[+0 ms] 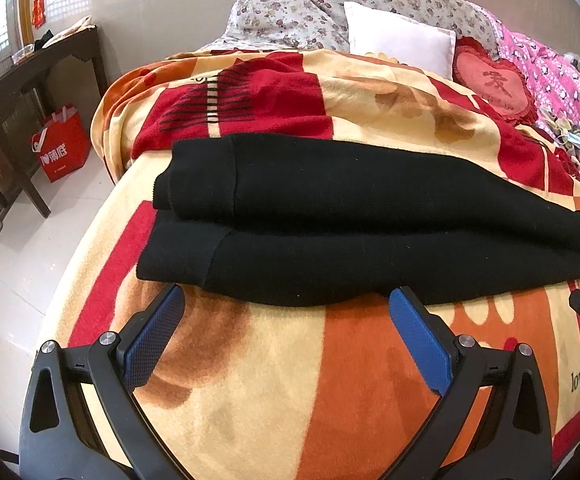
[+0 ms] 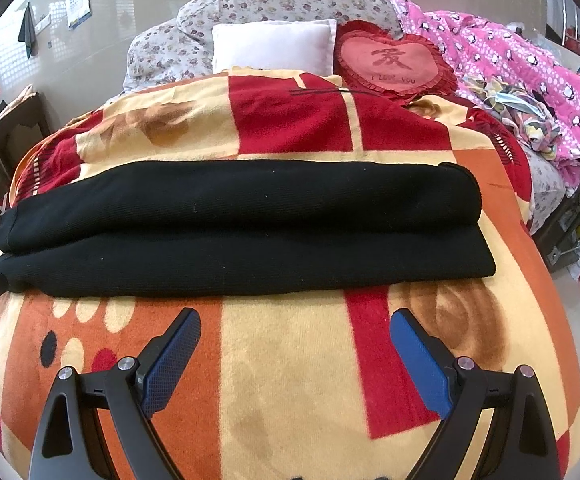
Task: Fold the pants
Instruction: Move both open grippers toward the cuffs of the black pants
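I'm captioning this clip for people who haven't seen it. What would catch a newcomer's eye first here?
The black knit pants stand out first, lying folded lengthwise across the loud red, orange and cream patterned blanket on the bed. Next come the open left gripper and open right gripper, both empty just short of the pants' near edge. Behind, a red heart-shaped cushion sits beside a white square pillow at the head of the bed.

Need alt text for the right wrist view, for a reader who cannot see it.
Black pants, folded into a long two-layer band, lie across a red, orange and cream patterned blanket on a bed. The open right gripper hovers just short of their near edge, holding nothing. Behind are a white pillow, a red heart cushion and pink bedding.
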The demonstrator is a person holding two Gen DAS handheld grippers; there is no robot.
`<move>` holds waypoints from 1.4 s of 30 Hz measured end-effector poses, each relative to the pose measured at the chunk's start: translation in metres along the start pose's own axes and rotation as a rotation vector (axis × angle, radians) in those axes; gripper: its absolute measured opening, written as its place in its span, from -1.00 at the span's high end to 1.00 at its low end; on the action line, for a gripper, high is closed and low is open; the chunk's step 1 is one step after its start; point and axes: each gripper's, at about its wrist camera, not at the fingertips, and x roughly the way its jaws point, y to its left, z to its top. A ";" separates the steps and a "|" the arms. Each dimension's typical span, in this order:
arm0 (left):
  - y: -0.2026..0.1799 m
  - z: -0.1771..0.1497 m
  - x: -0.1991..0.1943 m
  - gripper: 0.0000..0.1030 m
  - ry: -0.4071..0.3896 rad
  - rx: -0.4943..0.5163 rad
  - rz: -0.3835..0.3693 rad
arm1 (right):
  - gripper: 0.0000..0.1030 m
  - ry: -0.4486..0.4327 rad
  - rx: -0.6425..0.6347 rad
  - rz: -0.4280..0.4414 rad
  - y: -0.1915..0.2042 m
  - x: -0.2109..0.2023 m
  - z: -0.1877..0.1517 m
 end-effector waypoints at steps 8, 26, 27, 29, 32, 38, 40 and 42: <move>0.030 -0.001 -0.005 -0.99 0.012 -0.044 0.020 | -0.83 0.004 0.026 0.001 -0.009 0.001 0.000; 0.058 -0.005 0.002 -0.99 0.023 -0.101 0.059 | -0.83 0.022 0.033 0.023 -0.006 0.008 0.001; 0.058 -0.004 0.003 -0.99 0.023 -0.104 0.056 | -0.83 0.024 0.030 0.023 -0.005 0.009 0.001; 0.059 -0.004 0.003 -0.99 0.023 -0.108 0.051 | -0.83 0.027 0.027 0.025 -0.004 0.010 0.000; 0.059 -0.005 0.004 -0.99 0.025 -0.106 0.054 | -0.83 0.028 0.023 0.026 -0.002 0.011 0.001; 0.060 -0.005 0.006 -0.99 0.031 -0.102 0.061 | -0.83 0.028 0.021 0.026 -0.002 0.011 0.001; 0.059 -0.005 0.007 -0.99 0.030 -0.098 0.067 | -0.83 0.030 0.021 0.025 -0.002 0.011 0.001; 0.059 -0.006 0.008 -0.99 0.031 -0.095 0.069 | -0.83 0.033 0.020 0.026 -0.001 0.011 0.001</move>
